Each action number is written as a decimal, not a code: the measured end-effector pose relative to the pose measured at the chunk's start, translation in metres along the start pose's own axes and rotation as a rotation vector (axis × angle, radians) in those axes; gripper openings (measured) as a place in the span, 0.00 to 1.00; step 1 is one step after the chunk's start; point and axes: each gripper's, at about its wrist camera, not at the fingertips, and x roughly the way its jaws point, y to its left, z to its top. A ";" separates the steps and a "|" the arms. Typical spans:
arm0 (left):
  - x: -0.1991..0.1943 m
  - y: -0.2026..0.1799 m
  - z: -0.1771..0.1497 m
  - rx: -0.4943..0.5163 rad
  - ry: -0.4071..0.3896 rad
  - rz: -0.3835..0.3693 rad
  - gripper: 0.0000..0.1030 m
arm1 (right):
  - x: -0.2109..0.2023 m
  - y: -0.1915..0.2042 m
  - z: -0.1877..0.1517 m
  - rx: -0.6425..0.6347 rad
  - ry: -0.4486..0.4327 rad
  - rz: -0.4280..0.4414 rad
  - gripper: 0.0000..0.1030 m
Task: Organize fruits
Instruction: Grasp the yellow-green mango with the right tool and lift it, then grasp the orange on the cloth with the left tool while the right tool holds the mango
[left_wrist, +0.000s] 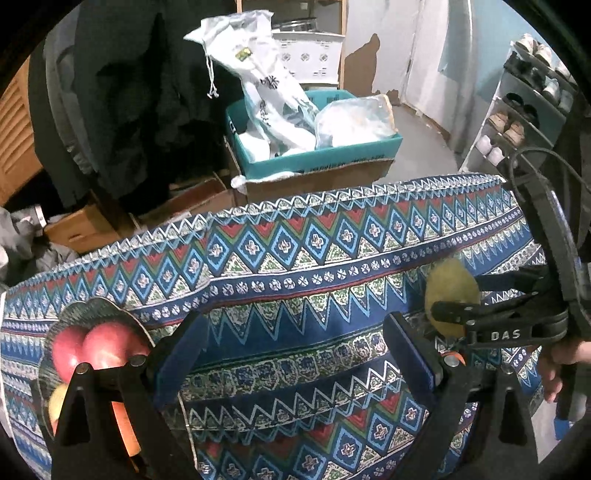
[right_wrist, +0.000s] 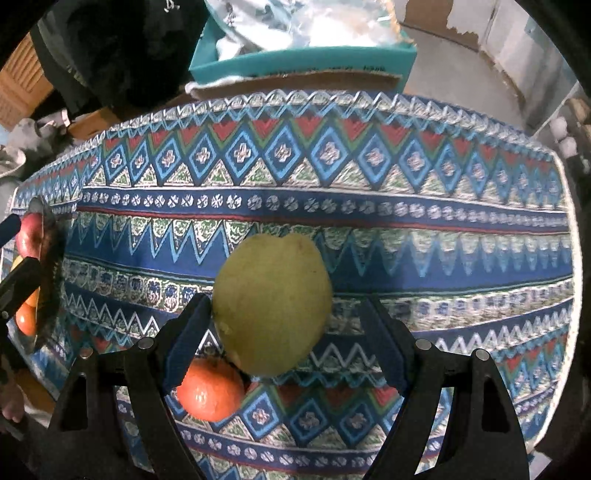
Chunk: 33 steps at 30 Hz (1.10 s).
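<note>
Pear (right_wrist: 273, 302) sat on the patterned cloth (right_wrist: 332, 206) right between the pads of your right gripper (right_wrist: 284, 339), with an orange (right_wrist: 210, 387) touching its near lower side. Your right jaws stood apart: the left pad was at or just beside the pear's skin, the right pad clearly off it, so nothing was gripped. Your left gripper (left_wrist: 295, 354) was also released and empty, hovering over bare cloth, with the bowl (left_wrist: 88, 306) holding 2 red apples (left_wrist: 99, 347) just to its left. From the left view, the pear (left_wrist: 450, 295) showed behind your right gripper's finger. I judged the pear firm but bruisable, fairly heavy for its size, with smooth skin that could slide under hard pads; you would have done best to take it across its widest belly with moderate pressure. Its long axis appeared to run away from you and slightly right, the dimpled end pointing toward the far edge of the cloth, though the tilt was hard to tell. The orange sitting against it could have rolled when the pear lifted.
</note>
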 end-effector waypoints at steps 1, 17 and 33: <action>0.002 0.000 -0.001 0.001 0.006 -0.001 0.94 | 0.004 0.001 0.001 -0.005 0.009 -0.003 0.79; 0.018 -0.023 -0.008 0.017 0.046 -0.084 0.94 | 0.000 -0.010 -0.008 -0.032 -0.041 -0.067 0.69; 0.037 -0.098 -0.027 0.049 0.149 -0.231 0.94 | -0.054 -0.078 -0.058 0.116 -0.080 -0.103 0.69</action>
